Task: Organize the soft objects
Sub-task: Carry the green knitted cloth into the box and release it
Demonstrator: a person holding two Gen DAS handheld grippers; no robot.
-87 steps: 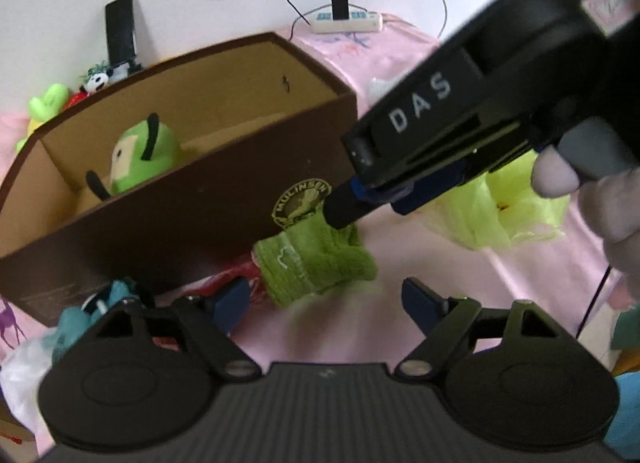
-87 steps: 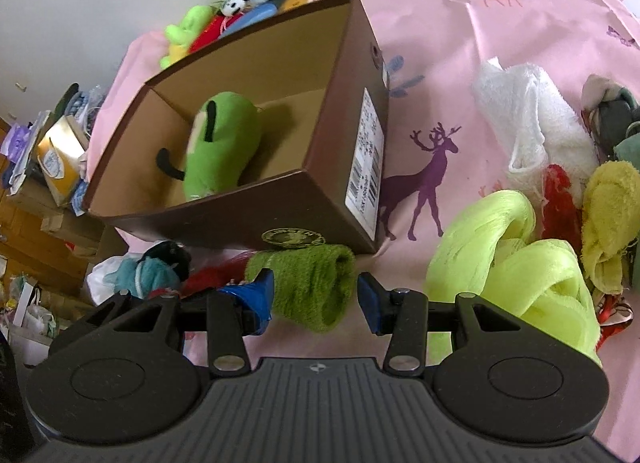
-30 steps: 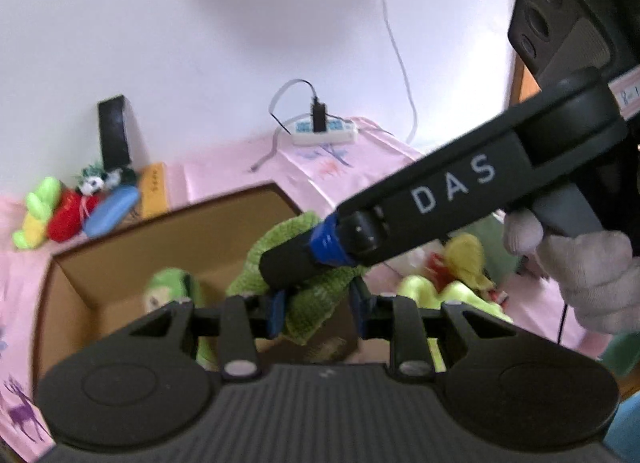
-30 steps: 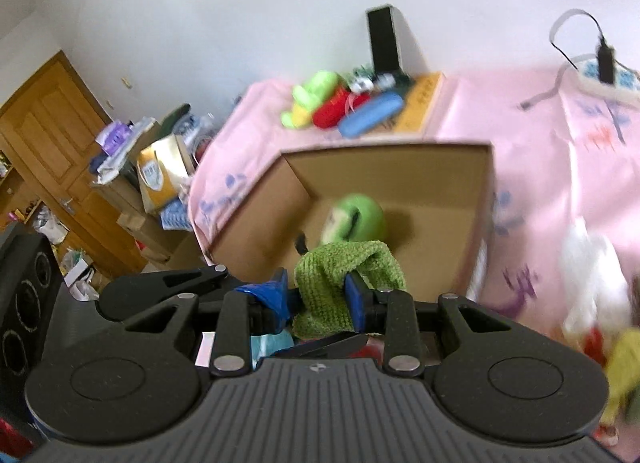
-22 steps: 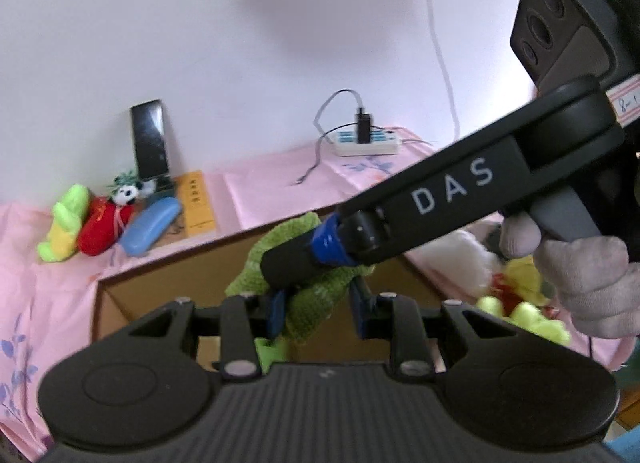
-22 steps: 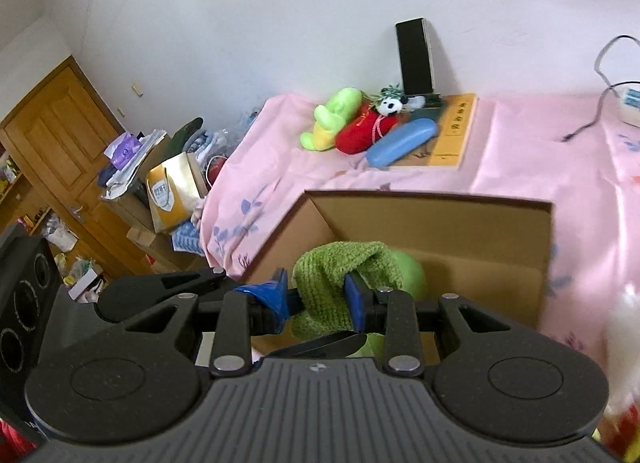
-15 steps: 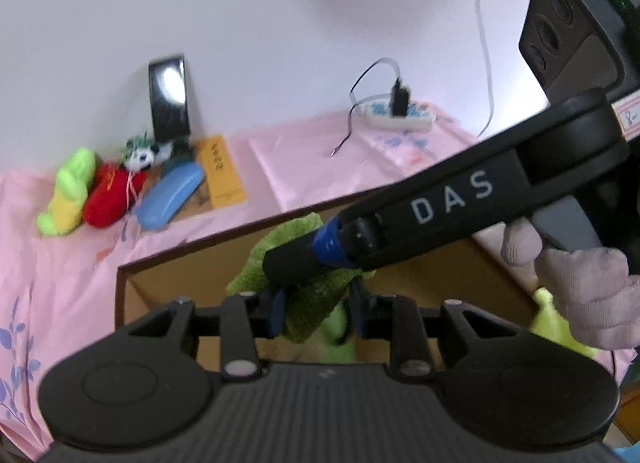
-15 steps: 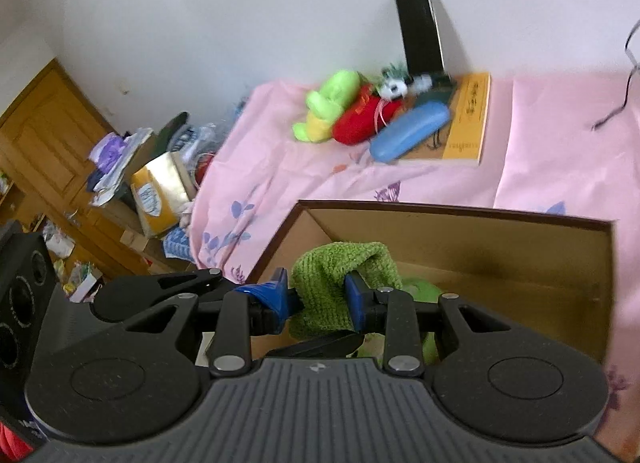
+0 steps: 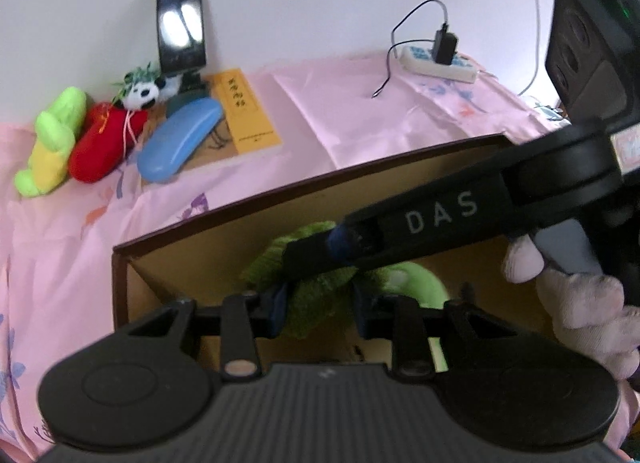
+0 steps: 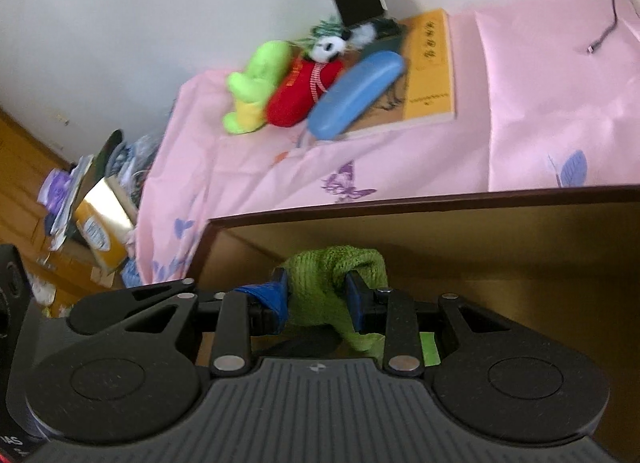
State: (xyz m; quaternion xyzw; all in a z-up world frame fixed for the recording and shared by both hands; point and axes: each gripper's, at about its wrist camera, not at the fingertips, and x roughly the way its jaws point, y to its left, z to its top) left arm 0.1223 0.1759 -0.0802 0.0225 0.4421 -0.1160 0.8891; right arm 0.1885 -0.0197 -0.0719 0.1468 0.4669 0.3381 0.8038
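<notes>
A green knitted cloth [image 9: 316,299] hangs over the open brown cardboard box [image 9: 280,199], held from two sides. My left gripper [image 9: 318,309] has the cloth between its blue pads, still touching it as the jaws are opening. My right gripper [image 10: 318,295] is shut on the same cloth [image 10: 332,267]. In the left wrist view its black finger [image 9: 308,259] reaches in from the right, held by a gloved hand [image 9: 576,303]. A green plush toy [image 9: 416,287] lies inside the box below the cloth. The box rim [image 10: 440,199] runs across the right wrist view.
On the pink sheet behind the box lie a lime plush [image 9: 52,139], a red plush [image 9: 100,143], a small panda [image 9: 140,93], a blue case [image 9: 180,139] and an orange book [image 9: 244,115]. A phone [image 9: 180,23] leans on the wall. A power strip [image 9: 436,61] sits at the back right.
Both grippers lifted the green cloth from the sheet in front of the box and carried it over the box. They have now sunk toward its inside.
</notes>
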